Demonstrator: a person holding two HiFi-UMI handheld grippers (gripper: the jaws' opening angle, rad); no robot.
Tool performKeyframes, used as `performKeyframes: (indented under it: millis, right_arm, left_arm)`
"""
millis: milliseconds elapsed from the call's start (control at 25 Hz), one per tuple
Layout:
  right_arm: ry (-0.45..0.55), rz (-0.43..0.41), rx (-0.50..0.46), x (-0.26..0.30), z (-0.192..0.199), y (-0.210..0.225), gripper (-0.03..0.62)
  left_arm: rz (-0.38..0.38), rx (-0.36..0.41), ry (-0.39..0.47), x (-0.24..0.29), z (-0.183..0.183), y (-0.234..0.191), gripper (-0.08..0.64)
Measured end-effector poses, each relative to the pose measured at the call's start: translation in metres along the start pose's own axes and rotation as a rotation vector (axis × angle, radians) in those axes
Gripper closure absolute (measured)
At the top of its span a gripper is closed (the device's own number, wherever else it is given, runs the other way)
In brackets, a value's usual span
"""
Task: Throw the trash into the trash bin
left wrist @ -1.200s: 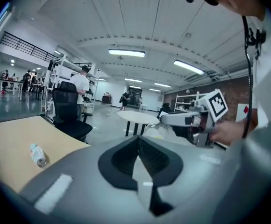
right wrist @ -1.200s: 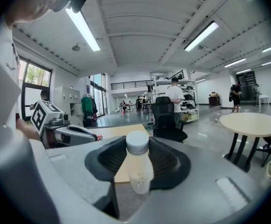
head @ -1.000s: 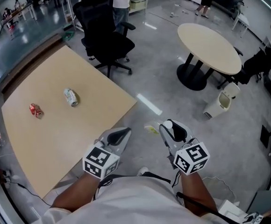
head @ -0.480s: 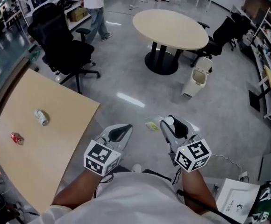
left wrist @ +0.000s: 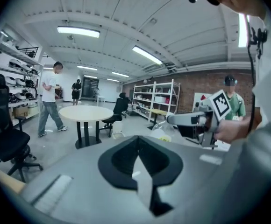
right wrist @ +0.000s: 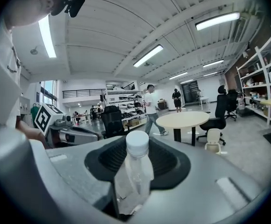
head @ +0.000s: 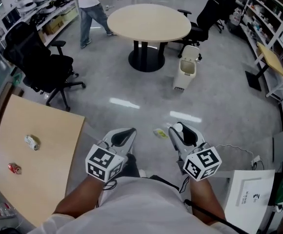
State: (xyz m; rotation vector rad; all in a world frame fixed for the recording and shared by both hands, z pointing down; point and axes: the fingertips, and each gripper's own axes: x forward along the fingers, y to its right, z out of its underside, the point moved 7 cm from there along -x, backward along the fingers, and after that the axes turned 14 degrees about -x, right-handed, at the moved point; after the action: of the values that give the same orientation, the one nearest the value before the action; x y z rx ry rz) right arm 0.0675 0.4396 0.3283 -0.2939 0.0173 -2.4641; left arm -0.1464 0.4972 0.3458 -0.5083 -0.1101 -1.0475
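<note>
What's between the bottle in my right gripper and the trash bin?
Nothing visible: only bare floor lies between the bottle in the right gripper and the trash bin beside the round table.

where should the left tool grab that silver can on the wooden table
Probably across the middle of the silver can, coming down from above. It lies on its side on the table with bare top around it, so the jaws of the left tool can straddle its round body.
</note>
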Motion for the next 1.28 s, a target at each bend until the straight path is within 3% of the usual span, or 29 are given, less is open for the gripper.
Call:
performKeyframes:
  millis: [280,520,960,1280]
  right_arm:
    - [-0.012,0.105,0.02,-0.017,0.008,0.022,0.446]
    - [-0.041,0.141,0.021,-0.018,0.011,0.043,0.446]
    - [-0.063,0.197,0.051,0.004,0.008,0.083,0.446]
    - [-0.084,0.277,0.072,0.035,0.002,0.128,0.446]
  left_arm:
    - [0.078,0.025,-0.033,0.034,-0.004,0.002,0.552]
    - [0.127,0.031,-0.034,0.067,-0.021,0.003,0.552]
    - [0.166,0.044,-0.084,0.114,-0.046,-0.02,0.552]
    - [0.247,0.068,-0.101,0.171,-0.086,-0.041,0.552]
